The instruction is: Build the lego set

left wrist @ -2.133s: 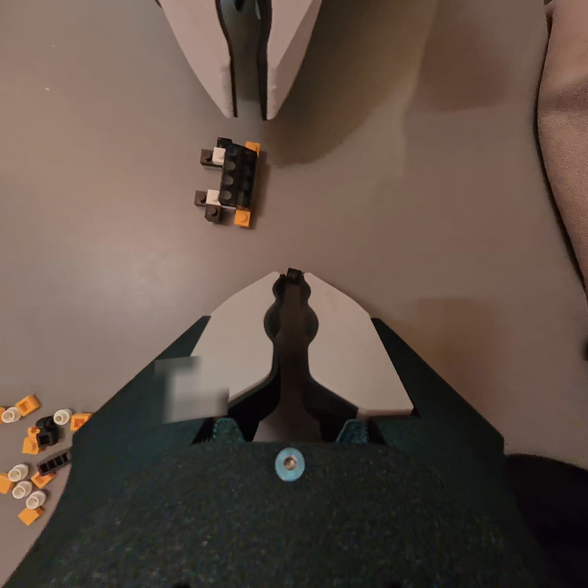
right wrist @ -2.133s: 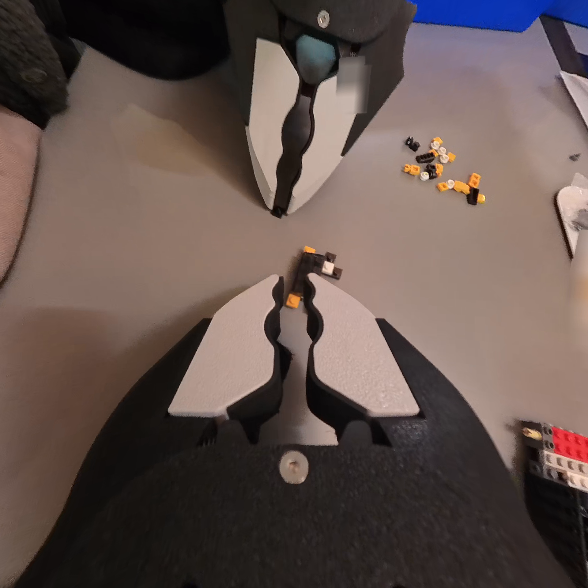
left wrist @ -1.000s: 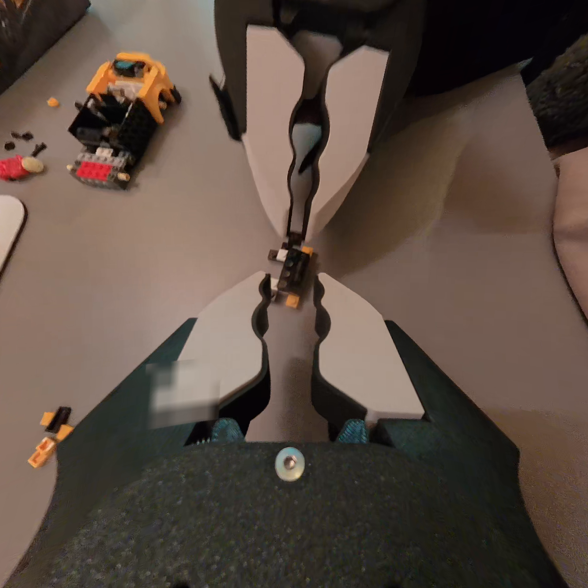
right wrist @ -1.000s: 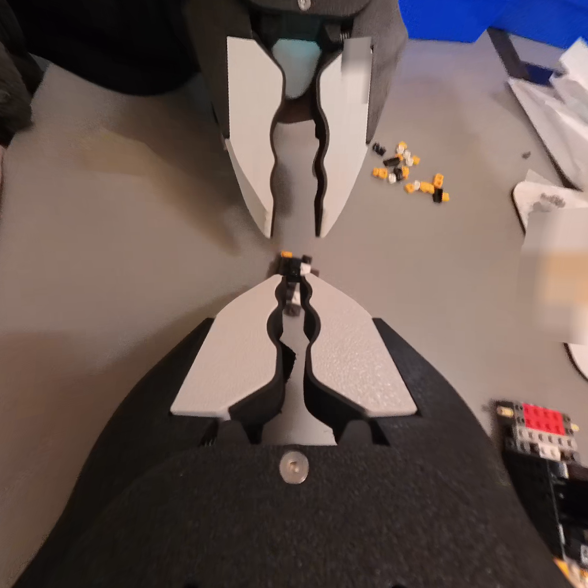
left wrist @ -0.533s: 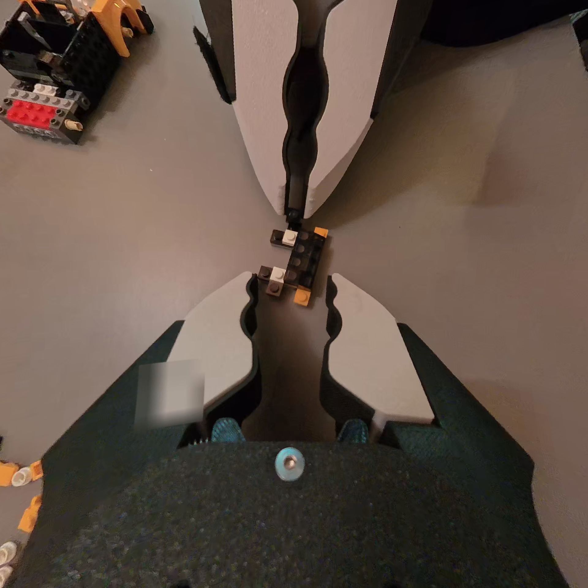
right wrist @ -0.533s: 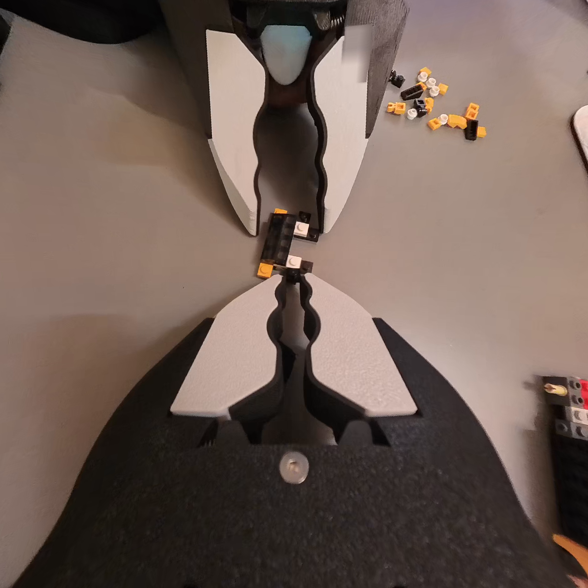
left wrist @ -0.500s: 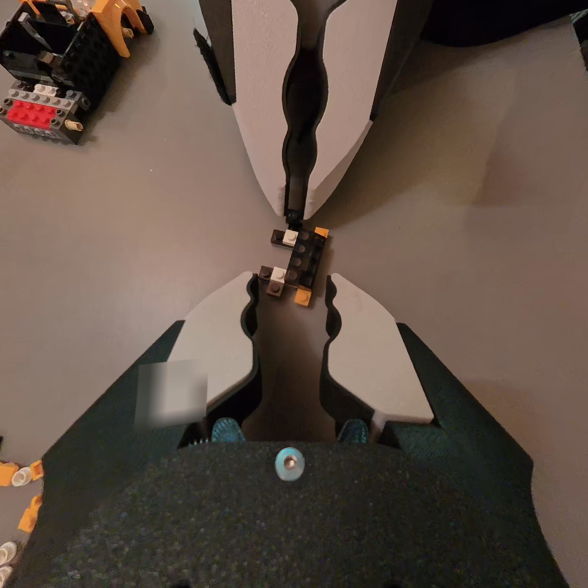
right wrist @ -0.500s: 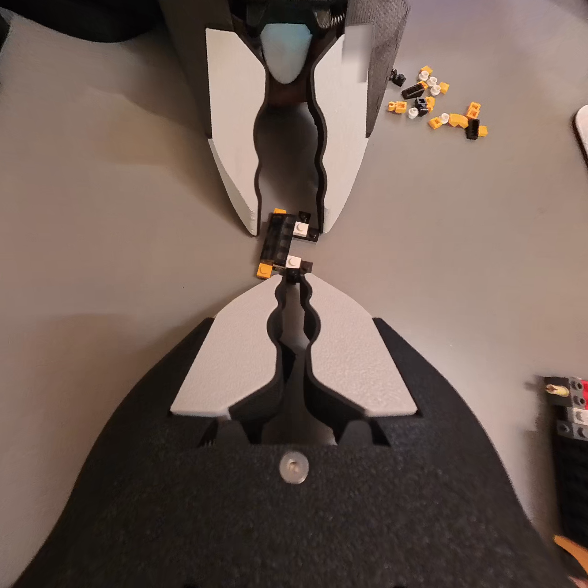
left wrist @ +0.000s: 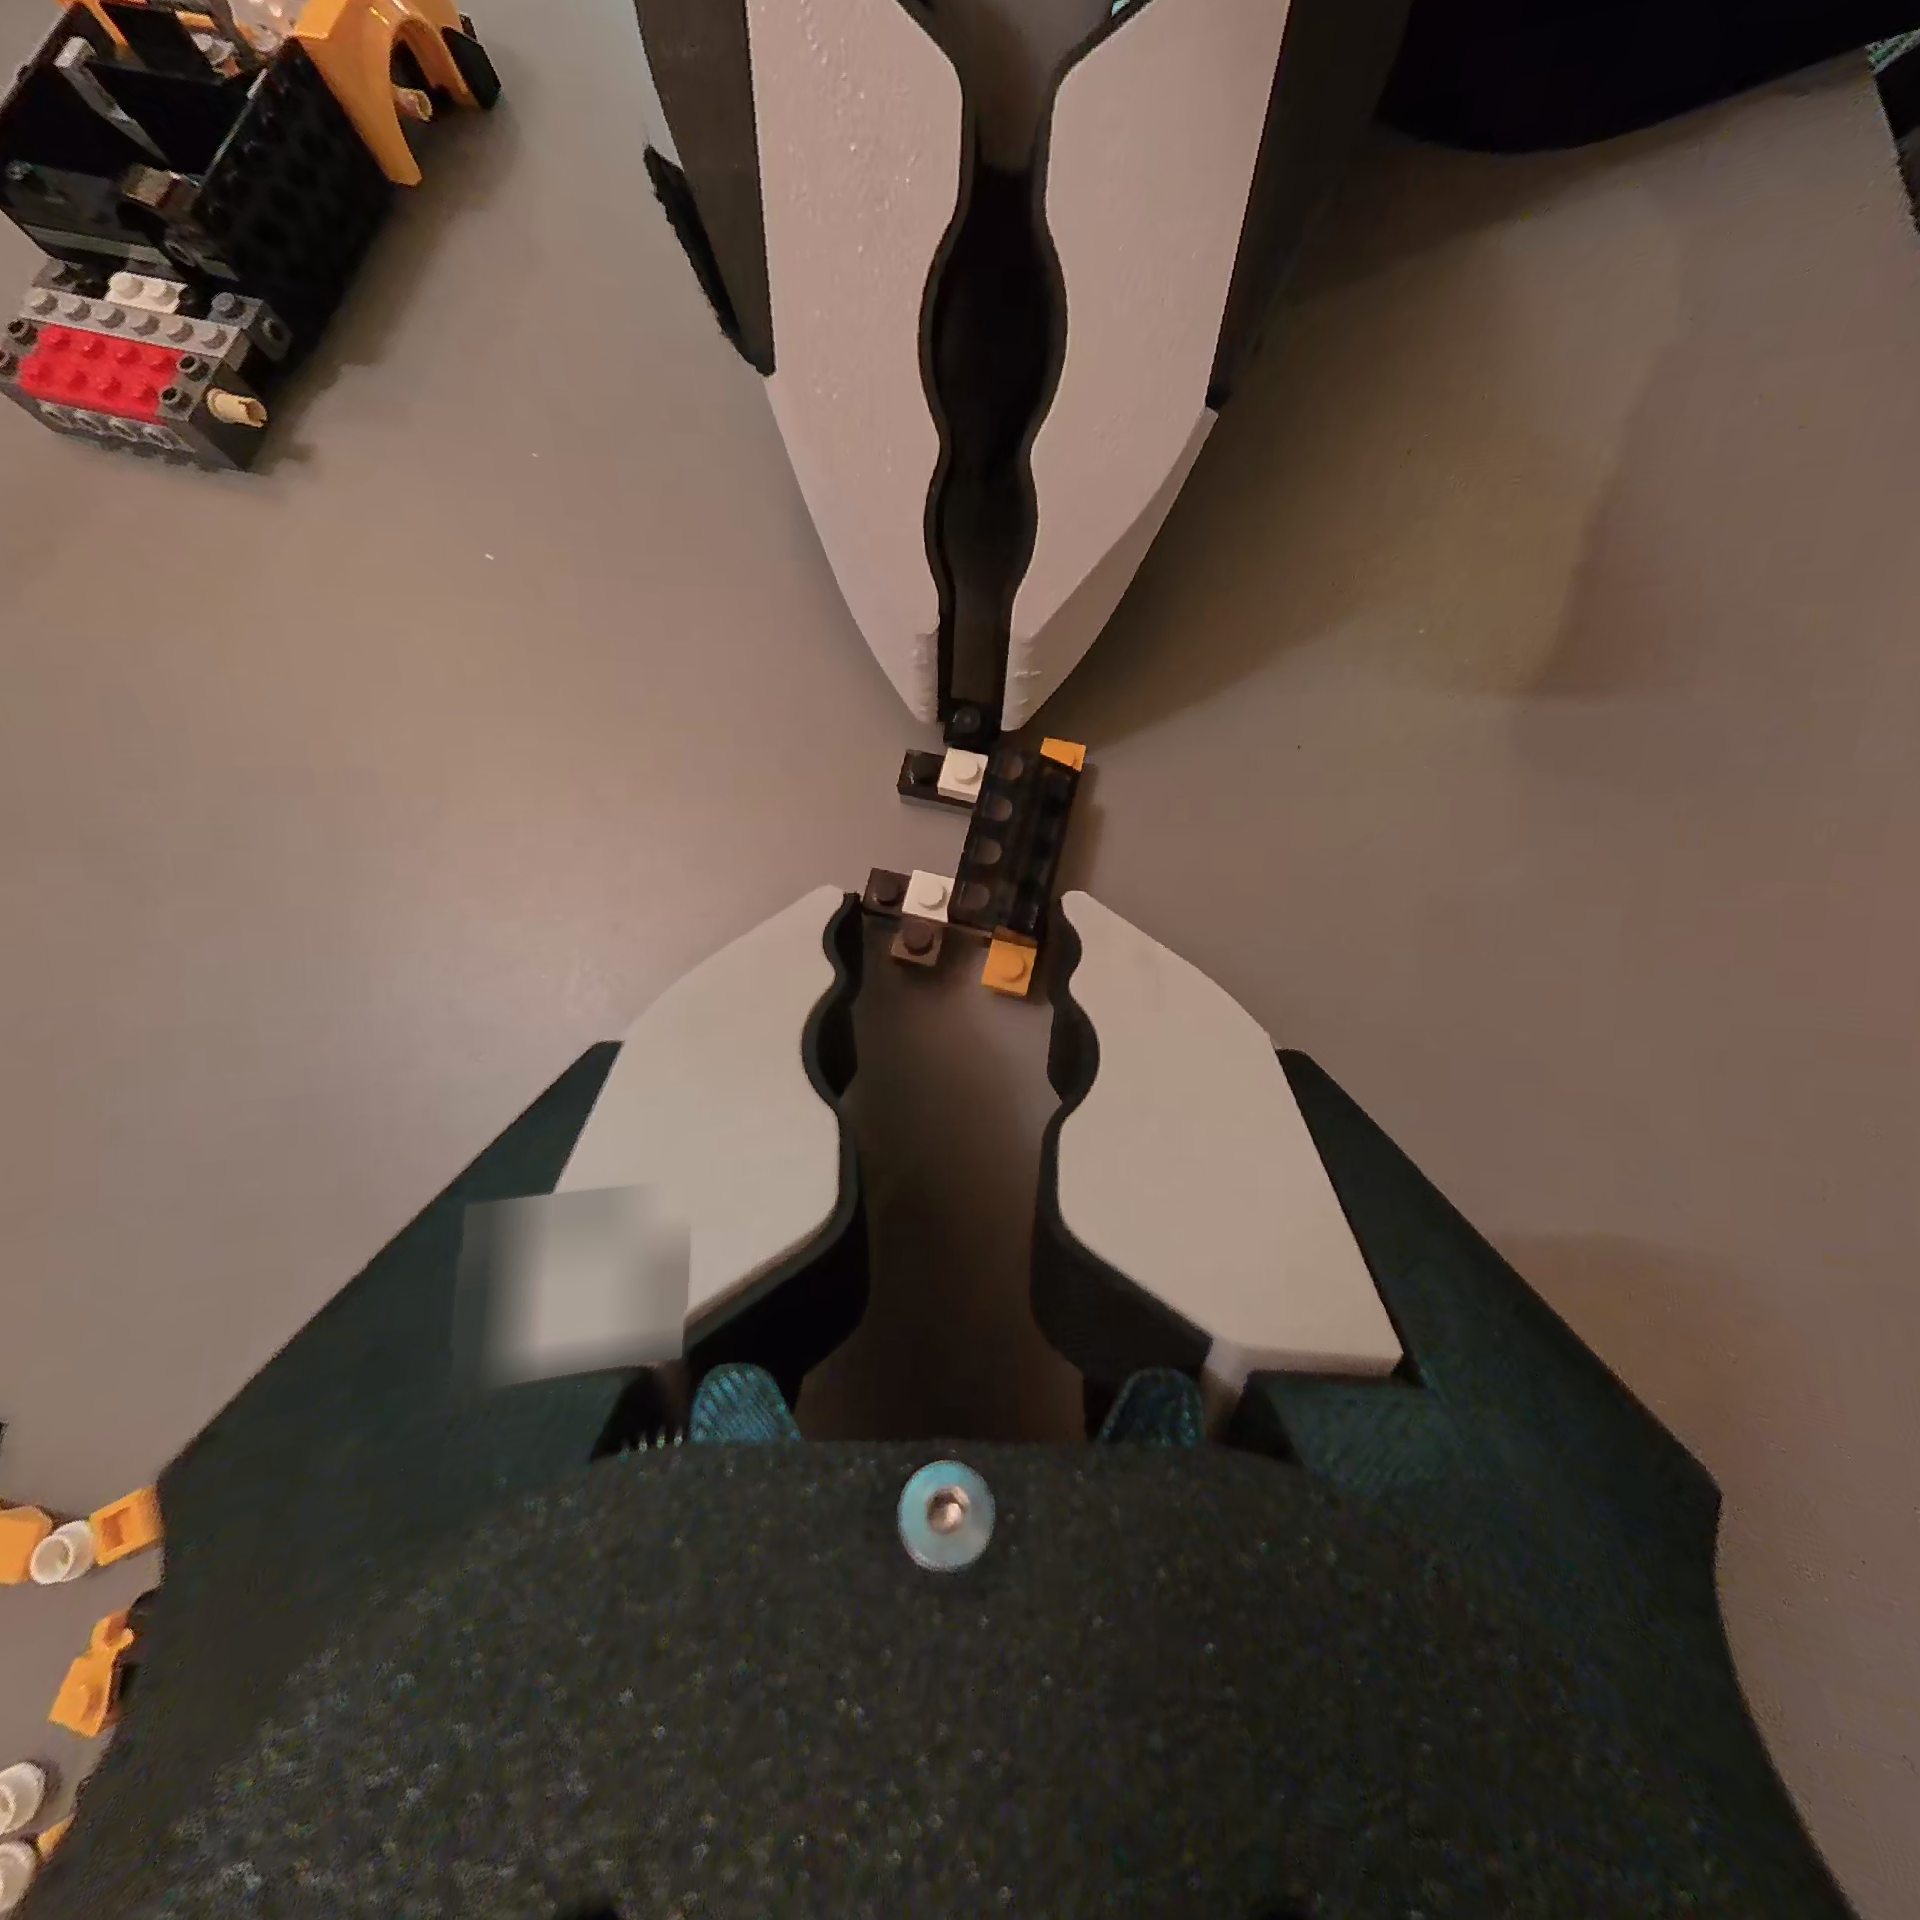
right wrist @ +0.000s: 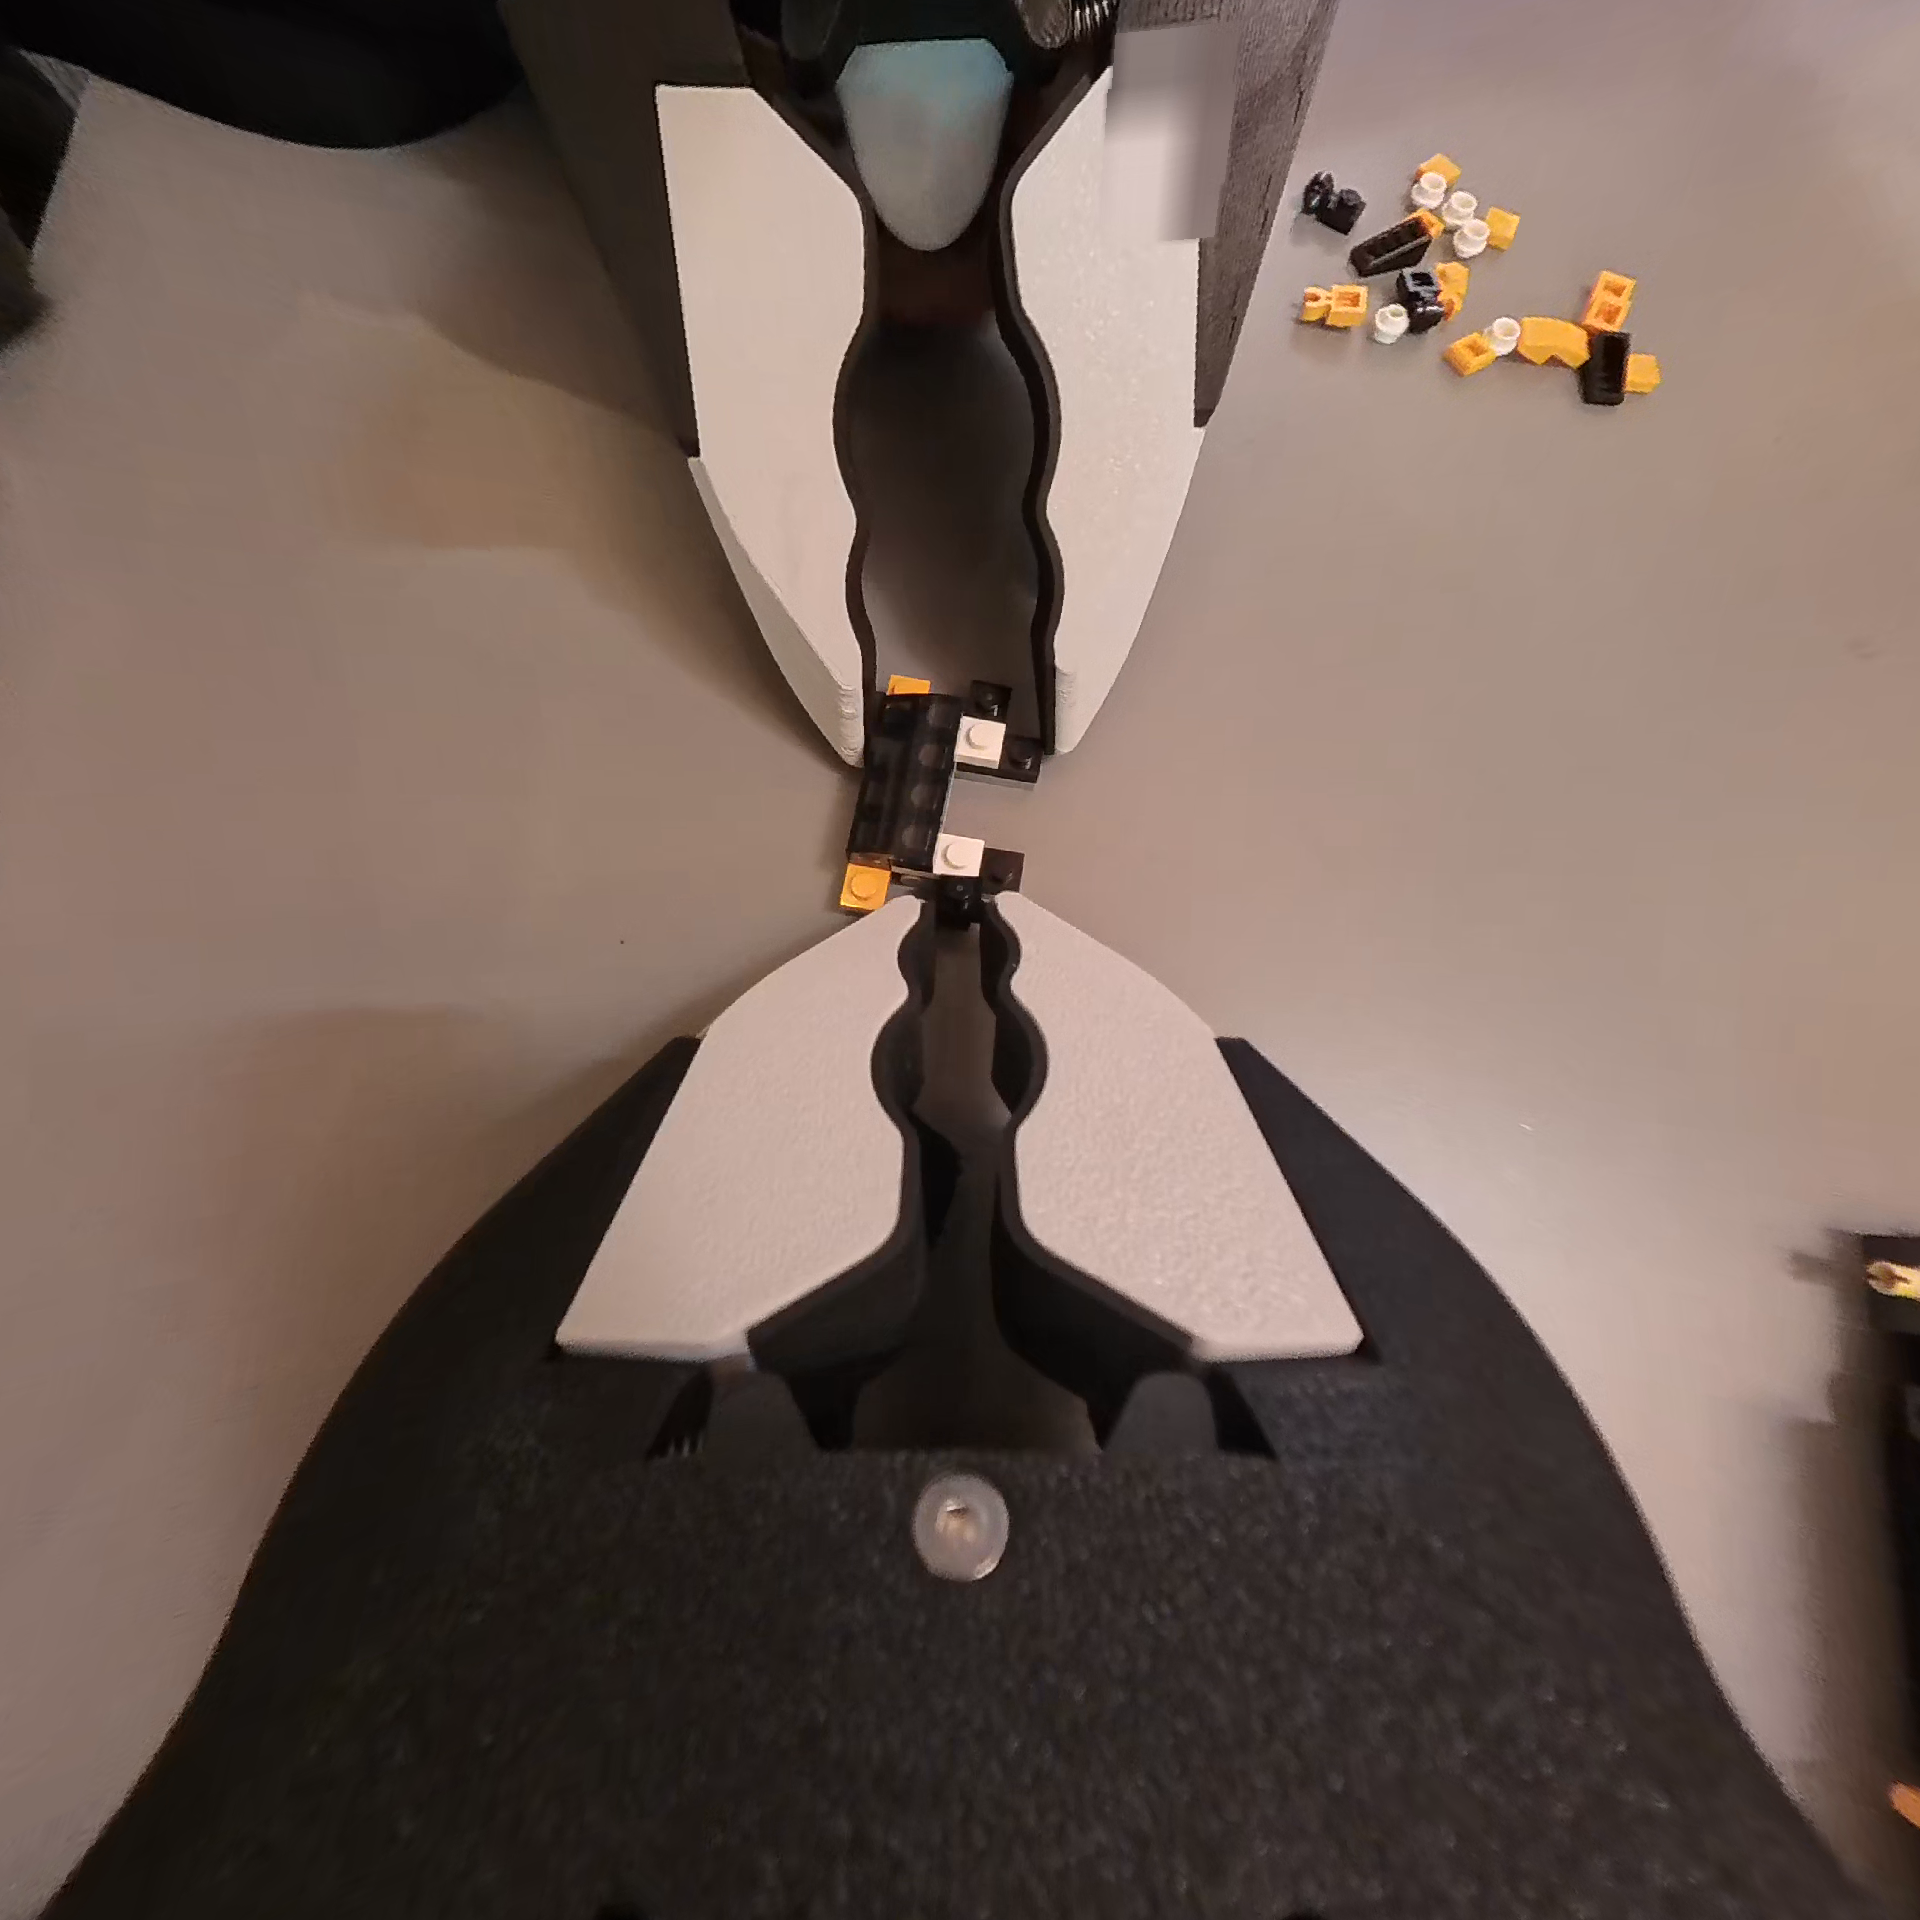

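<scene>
My right tool (right wrist: 956, 914) is pinched narrow on a black stud at one end of the small lego assembly (right wrist: 914, 790), which lies flat on the grey desk (right wrist: 416, 790). My left tool (left wrist: 956, 914) is wide, its fingers flanking the assembly's other end. The half-built lego car (left wrist: 197, 239) and loose bricks (right wrist: 1475, 281) lie well apart.

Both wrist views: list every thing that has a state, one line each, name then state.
left gripper: open, fingers flanking the near end of the sub-assembly.
right gripper: shut on a small black piece at the sub-assembly's end.
sub-assembly: flat on the table, studs up.
car model: partly built, untouched.
loose bricks: scattered, unused.
</scene>
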`<control>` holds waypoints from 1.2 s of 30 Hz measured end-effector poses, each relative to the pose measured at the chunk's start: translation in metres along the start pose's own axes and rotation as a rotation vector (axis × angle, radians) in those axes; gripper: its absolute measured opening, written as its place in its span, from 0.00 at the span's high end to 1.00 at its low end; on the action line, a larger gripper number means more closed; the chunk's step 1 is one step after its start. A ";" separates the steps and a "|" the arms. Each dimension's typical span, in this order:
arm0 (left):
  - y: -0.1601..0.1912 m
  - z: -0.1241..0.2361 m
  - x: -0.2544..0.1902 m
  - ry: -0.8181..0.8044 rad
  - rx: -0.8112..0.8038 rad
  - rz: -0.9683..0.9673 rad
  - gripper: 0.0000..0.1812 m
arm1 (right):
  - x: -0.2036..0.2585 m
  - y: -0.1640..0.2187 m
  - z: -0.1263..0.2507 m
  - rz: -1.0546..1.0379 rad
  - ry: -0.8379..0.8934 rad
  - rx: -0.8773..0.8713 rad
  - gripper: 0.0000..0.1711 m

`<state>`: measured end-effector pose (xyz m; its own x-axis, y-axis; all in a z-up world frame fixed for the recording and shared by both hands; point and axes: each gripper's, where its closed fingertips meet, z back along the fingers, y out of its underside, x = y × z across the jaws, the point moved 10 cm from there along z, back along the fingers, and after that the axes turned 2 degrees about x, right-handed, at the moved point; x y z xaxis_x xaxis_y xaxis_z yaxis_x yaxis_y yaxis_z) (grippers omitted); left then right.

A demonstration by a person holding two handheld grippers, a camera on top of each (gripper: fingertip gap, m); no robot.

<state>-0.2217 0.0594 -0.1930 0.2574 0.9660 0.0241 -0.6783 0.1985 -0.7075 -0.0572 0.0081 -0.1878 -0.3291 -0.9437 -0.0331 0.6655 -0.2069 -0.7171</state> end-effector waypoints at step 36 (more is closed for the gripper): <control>0.000 -0.001 -0.005 -0.029 -0.015 0.011 0.82 | 0.002 -0.001 -0.001 -0.039 -0.021 0.030 0.92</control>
<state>-0.2226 0.0544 -0.1939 0.2296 0.9726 0.0370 -0.6707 0.1856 -0.7181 -0.0589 0.0063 -0.1878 -0.3413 -0.9399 0.0095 0.6724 -0.2512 -0.6963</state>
